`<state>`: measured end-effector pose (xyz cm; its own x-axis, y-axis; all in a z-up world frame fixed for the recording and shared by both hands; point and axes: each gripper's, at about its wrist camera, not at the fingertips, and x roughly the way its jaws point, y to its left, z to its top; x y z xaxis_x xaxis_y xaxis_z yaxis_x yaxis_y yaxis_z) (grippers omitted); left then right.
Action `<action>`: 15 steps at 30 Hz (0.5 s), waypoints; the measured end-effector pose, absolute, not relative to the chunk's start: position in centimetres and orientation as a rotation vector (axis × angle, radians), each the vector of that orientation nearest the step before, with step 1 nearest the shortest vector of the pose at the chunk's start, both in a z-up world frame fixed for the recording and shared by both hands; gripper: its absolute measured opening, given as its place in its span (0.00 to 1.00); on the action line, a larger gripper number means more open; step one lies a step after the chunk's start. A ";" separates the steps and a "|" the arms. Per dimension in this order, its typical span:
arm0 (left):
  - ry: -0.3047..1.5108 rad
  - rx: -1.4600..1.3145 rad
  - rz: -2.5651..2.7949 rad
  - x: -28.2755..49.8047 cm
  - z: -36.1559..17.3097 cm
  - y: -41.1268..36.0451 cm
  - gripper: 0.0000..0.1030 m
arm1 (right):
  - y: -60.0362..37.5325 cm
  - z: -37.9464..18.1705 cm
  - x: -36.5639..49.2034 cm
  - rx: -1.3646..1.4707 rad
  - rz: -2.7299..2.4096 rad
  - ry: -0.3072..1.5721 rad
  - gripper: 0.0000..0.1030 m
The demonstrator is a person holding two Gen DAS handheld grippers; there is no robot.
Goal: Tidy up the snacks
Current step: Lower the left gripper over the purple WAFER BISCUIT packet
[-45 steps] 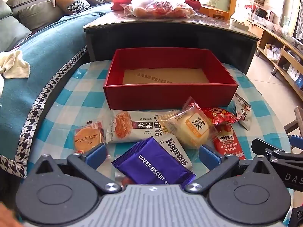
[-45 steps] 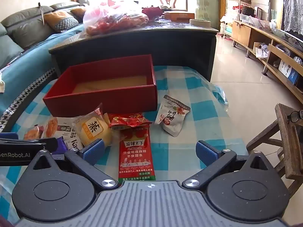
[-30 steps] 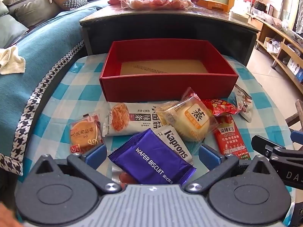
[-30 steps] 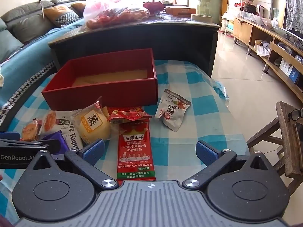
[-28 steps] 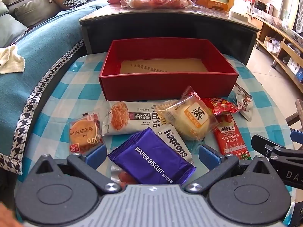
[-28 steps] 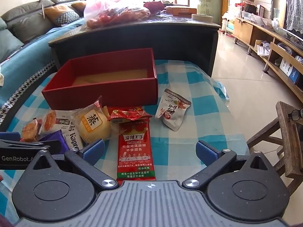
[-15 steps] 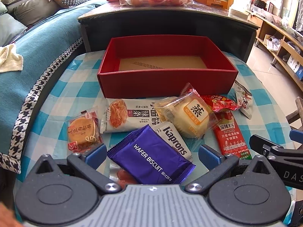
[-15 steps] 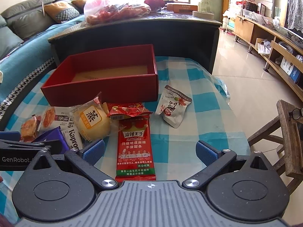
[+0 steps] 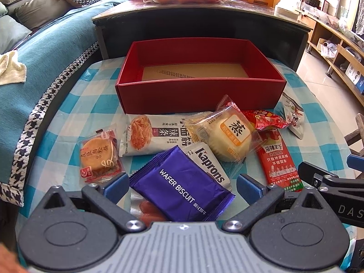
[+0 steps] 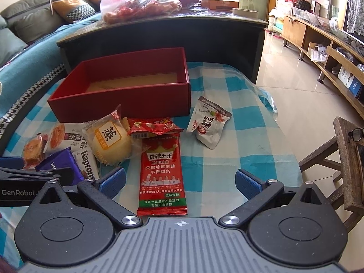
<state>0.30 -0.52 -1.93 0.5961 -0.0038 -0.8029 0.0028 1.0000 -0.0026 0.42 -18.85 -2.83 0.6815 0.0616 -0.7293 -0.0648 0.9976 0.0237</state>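
The left claw point(image 9: 180, 185), fingers spread, hovers over the purple wafer biscuit packet point(image 9: 182, 187) before the red box point(image 9: 200, 91).

snack packets point(image 9: 182, 141) before box point(image 9: 200, 91), on table point(image 10: 250, 141)

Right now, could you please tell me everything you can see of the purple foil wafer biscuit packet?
The purple foil wafer biscuit packet is a flat, glossy, sealed pouch with crimped ends and white "WAFER BISCUIT" lettering. It lies turned diagonally on the blue-and-white checked tablecloth, between the open fingers of the left gripper, which do not touch it. It overlaps the white Kaprons packet and partly covers a clear packet with something reddish inside.
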 end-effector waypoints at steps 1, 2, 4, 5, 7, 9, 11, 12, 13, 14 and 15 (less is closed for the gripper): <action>0.933 0.000 -0.004 0.3 -1.9 -0.6 1.00 | -18.8 -2.8 0.5 -0.005 0.071 0.820 1.00; 0.933 0.001 -0.004 0.3 -1.9 -0.6 1.00 | -18.8 -2.9 0.5 -0.004 0.071 0.821 1.00; 0.936 0.002 -0.004 0.3 -2.0 -0.6 1.00 | -18.9 -2.9 0.5 -0.003 0.071 0.826 1.00; 0.936 0.002 -0.005 0.3 -2.0 -0.6 1.00 | -18.9 -2.9 0.5 -0.003 0.071 0.827 1.00; 0.937 0.002 -0.005 0.3 -2.0 -0.6 1.00 | -18.9 -2.9 0.5 -0.006 0.071 0.827 1.00; 0.937 0.003 -0.005 0.3 -2.0 -0.6 1.00 | -18.8 -2.9 0.5 -0.006 0.071 0.827 1.00; 0.937 0.003 -0.004 0.3 -2.1 -0.6 1.00 | -18.8 -2.9 0.5 -0.006 0.071 0.829 1.00; 0.938 0.004 -0.004 0.3 -2.1 -0.6 1.00 | -18.8 -3.0 0.5 -0.007 0.071 0.830 1.00; 0.938 0.004 -0.004 0.3 -2.1 -0.6 1.00 | -18.8 -3.0 0.5 -0.008 0.071 0.831 1.00; 0.939 0.005 -0.004 0.3 -2.1 -0.7 1.00 | -18.8 -3.0 0.5 -0.008 0.070 0.831 1.00; 0.939 0.006 -0.005 0.3 -2.2 -0.7 1.00 | -18.8 -3.0 0.5 -0.009 0.070 0.831 1.00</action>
